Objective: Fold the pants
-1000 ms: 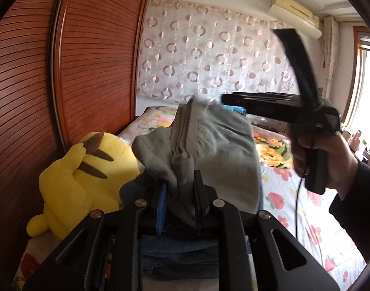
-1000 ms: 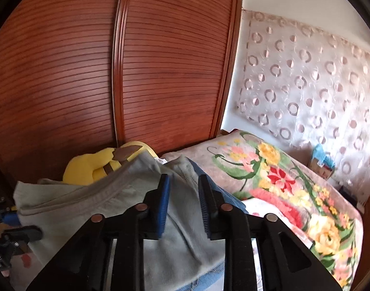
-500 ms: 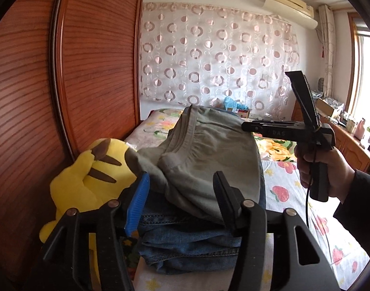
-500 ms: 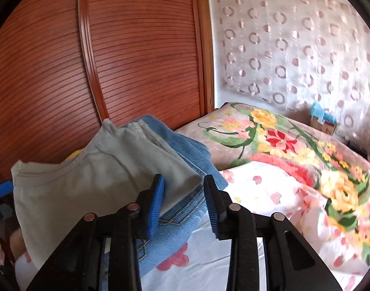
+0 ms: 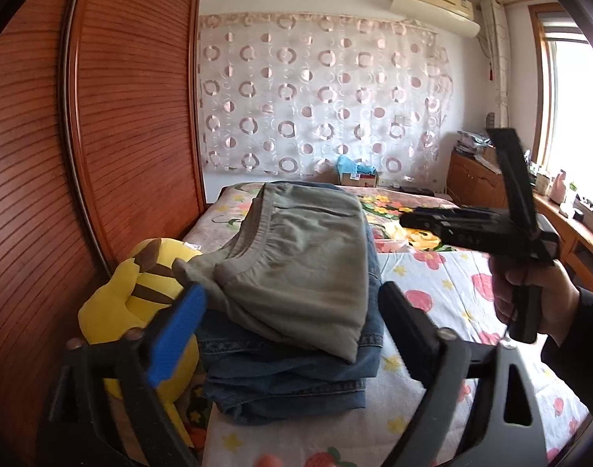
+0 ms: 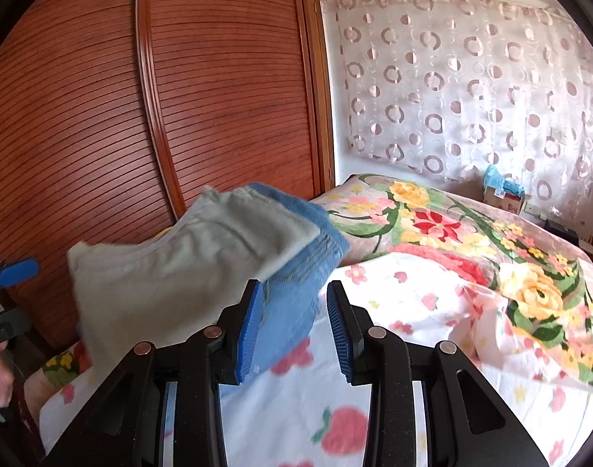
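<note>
Folded grey-green pants (image 5: 296, 264) lie on top of folded blue jeans (image 5: 288, 373) on the bed. My left gripper (image 5: 292, 303) is just short of the stack. Its jaws are opening wide, with the stack's near end showing between the fingers and no pad touching cloth. In the left wrist view a hand (image 5: 529, 299) holds my right gripper (image 5: 471, 229) to the right of the stack. In the right wrist view my right gripper (image 6: 295, 292) is open with a narrow gap and nothing in it. The grey pants (image 6: 172, 272) and jeans (image 6: 296, 272) lie to its left.
A yellow plush toy (image 5: 140, 303) sits left of the stack, against the ribbed wooden wardrobe (image 5: 121, 116). A floral quilt (image 6: 490, 257) is heaped at the far end of the bed sheet (image 6: 393, 311). A box with a blue bag (image 5: 356, 171) stands by the curtain.
The left gripper let go of the grey pants, opened wide and drew back. The pants settled flat on the jeans. The right gripper pulled away to the right of the stack.
</note>
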The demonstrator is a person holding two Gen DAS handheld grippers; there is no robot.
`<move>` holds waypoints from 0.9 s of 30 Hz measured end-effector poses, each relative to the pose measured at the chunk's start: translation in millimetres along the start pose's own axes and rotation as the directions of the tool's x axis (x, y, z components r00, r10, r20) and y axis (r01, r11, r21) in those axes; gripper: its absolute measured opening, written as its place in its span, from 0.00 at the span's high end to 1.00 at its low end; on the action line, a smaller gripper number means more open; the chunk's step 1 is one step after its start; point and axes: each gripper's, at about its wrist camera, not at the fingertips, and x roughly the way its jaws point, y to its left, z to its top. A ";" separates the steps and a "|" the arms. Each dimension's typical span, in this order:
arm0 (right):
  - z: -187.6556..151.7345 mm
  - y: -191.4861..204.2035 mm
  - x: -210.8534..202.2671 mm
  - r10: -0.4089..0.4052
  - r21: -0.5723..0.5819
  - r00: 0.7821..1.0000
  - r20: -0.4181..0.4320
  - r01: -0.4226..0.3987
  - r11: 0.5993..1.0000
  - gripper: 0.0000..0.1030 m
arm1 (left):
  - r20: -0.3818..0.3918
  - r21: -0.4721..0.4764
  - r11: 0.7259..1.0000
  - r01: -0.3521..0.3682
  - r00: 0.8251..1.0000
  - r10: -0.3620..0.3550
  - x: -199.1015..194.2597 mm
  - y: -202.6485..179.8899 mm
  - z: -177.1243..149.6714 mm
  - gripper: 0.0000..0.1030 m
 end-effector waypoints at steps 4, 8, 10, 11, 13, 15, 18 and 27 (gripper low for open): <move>-19.6 7.2 -26.7 -0.015 0.001 1.000 -0.006 0.015 1.000 0.66 | 0.001 0.030 0.999 0.021 1.000 -0.021 -7.9 -11.2 0.2 0.09; -32.6 11.5 -61.3 -0.033 0.032 0.999 0.009 0.033 0.999 0.66 | -0.031 0.065 0.997 0.047 0.999 -0.045 -12.2 -27.8 -1.8 0.09; -37.1 14.5 -77.2 -0.042 0.041 0.999 0.021 0.041 0.998 0.66 | -0.037 0.076 0.995 0.061 0.998 -0.059 -15.2 -36.2 -4.4 0.09; -39.8 16.2 -86.3 -0.050 0.046 0.998 0.028 0.049 0.998 0.66 | -0.037 0.076 0.995 0.065 0.997 -0.062 -16.8 -39.7 -5.7 0.09; -44.9 19.5 -99.8 -0.060 0.056 0.998 0.035 0.058 0.997 0.66 | -0.038 0.070 0.995 0.074 0.997 -0.072 -19.2 -44.2 -6.3 0.09; -53.7 24.5 -117.1 -0.079 0.068 0.996 0.042 0.076 0.995 0.65 | -0.042 0.058 0.993 0.098 0.995 -0.095 -21.9 -49.8 -6.6 0.09; -64.4 31.8 -136.2 -0.107 0.080 0.993 0.045 0.104 0.991 0.63 | -0.038 0.070 0.992 0.106 0.994 -0.104 -27.9 -62.5 -6.7 0.09; -87.9 55.0 -186.8 -0.188 0.161 0.981 0.050 0.178 0.971 0.56 | -0.012 0.083 0.988 0.128 0.992 -0.127 -45.4 -88.4 -6.5 0.09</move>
